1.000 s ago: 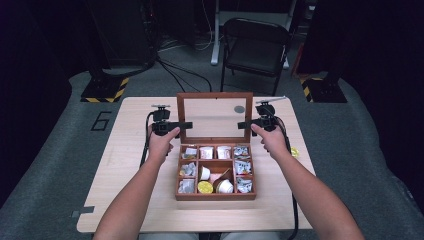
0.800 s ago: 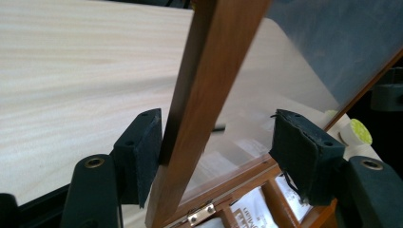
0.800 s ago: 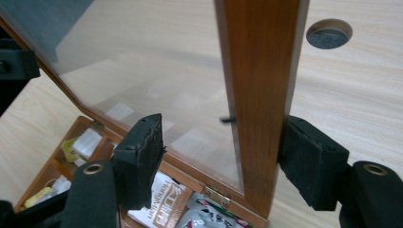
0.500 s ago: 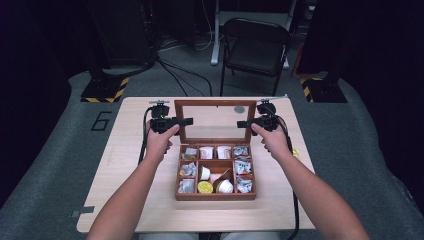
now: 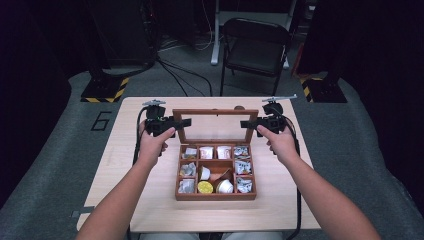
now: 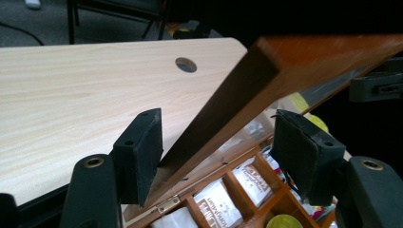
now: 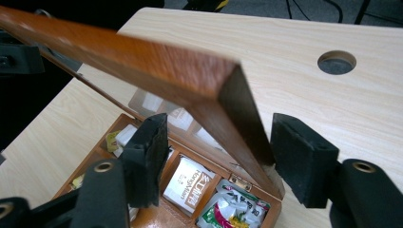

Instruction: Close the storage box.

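Lid (image 5: 215, 113) side rails between both grippers' jaws — ungripped.

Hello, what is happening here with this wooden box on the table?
A person sits at a wooden table with a gripper in each hand and works on the hinged, glass-paned lid of a wooden box of tea packets and small cups. The left gripper and the right gripper each straddle one side edge of the lid, which stands raised. The right gripper's jaws have just been closing, the left's opening slightly; one pad of each touches the frame.
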Motion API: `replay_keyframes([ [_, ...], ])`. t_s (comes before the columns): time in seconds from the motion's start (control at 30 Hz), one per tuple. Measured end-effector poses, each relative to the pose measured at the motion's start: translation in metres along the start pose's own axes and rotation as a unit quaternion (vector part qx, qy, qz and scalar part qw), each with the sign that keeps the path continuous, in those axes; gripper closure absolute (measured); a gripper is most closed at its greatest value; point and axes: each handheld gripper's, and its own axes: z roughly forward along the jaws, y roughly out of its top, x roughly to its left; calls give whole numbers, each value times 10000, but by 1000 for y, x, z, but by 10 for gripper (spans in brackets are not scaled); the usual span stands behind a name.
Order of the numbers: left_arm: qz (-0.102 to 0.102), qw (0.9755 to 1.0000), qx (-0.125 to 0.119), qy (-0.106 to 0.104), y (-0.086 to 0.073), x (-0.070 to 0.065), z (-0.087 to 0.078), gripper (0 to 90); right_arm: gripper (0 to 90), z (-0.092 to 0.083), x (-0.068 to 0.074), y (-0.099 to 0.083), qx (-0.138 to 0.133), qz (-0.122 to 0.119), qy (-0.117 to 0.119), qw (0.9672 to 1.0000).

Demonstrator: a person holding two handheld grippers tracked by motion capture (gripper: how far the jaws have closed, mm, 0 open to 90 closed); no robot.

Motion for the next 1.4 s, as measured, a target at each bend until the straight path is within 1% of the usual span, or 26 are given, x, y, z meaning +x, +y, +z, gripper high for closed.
replay_keyframes([
  [0.07,-22,10000,-57,-49,1,-3,-4,349,401,-5,1,0,-30,-53,20,10000],
  [0.1,-6,10000,-46,-69,1,-3,-5,349,406,-7,2,0,-44,-64,38,10000],
  [0.13,-67,10000,-26,-68,0,-5,-6,349,409,-9,2,0,-52,-82,38,9999],
  [0.23,69,10000,28,-52,0,-6,-8,353,418,-13,4,0,-50,-150,53,9999],
  [0.27,53,10000,37,-42,0,-8,-8,353,419,-14,4,0,-30,-194,41,9998],
  [0.37,148,9999,83,-33,-1,-10,-10,355,423,-16,6,-1,46,-233,27,9997],
  [0.4,134,9998,120,-51,-2,-11,-11,355,424,-17,6,-2,79,-234,34,9997],
  [0.53,192,9996,200,-65,-3,-13,-14,354,426,-20,9,-4,118,-360,36,9993],
  [0.6,221,9995,232,-81,-3,-14,-16,354,426,-22,10,-5,121,-377,39,9992],
  [0.73,244,9995,196,-98,-4,-16,-20,354,430,-28,11,-7,68,-368,81,9993],
  [0.8,312,9992,241,-57,-5,-19,-22,357,430,-31,11,-9,83,-360,58,9993],
  [0.83,333,9991,260,-52,-5,-20,-22,357,432,-33,10,-9,79,-398,61,9992],
  [0.93,393,9988,285,-26,-8,-23,-24,356,462,-38,11,-14,65,-426,51,9991],
  [0.97,393,9988,306,-33,-9,-24,-25,356,469,-40,10,-15,59,-466,41,9989],
  [1.1,534,9980,327,-45,-14,-26,-27,354,480,-46,12,-20,64,-484,60,9988],
  [1.13,557,9978,349,-49,-15,-27,-28,354,480,-47,12,-22,66,-546,60,9985],
  [1.23,638,9973,367,-41,-18,-29,-30,353,484,-48,14,-25,88,-604,62,9981],
  [1.27,666,9971,362,-49,-20,-29,-30,352,486,-49,14,-27,101,-565,81,9983],
  [1.4,751,9965,360,-36,-23,-30,-32,349,488,-49,15,-31,83,-594,123,9981],
])
